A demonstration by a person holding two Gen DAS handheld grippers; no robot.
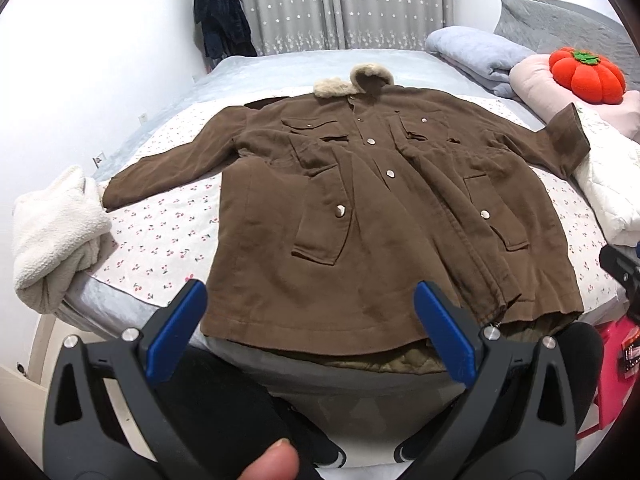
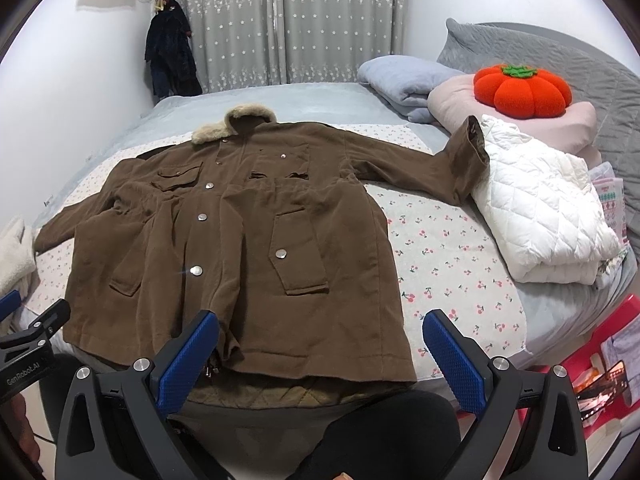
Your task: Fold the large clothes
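Note:
A large brown coat [image 1: 360, 208] with a cream fur collar [image 1: 352, 80] lies flat, front up and buttoned, on the bed [image 1: 168, 232]. Both sleeves are spread out to the sides. Its hem hangs over the bed's near edge. It also shows in the right wrist view [image 2: 248, 248]; its right sleeve cuff [image 2: 468, 152] rests against a white quilted jacket [image 2: 536, 208]. My left gripper [image 1: 310, 292] is open and empty, just above the hem. My right gripper [image 2: 320, 324] is open and empty over the hem's right part.
A cream fleece garment [image 1: 56, 232] lies at the bed's left edge. Folded blue and pink bedding [image 2: 404, 80] and an orange pumpkin cushion [image 2: 520, 88] sit at the far right. Dark clothes [image 2: 172, 56] hang on the wall. A pink stool [image 2: 600, 368] stands at the right.

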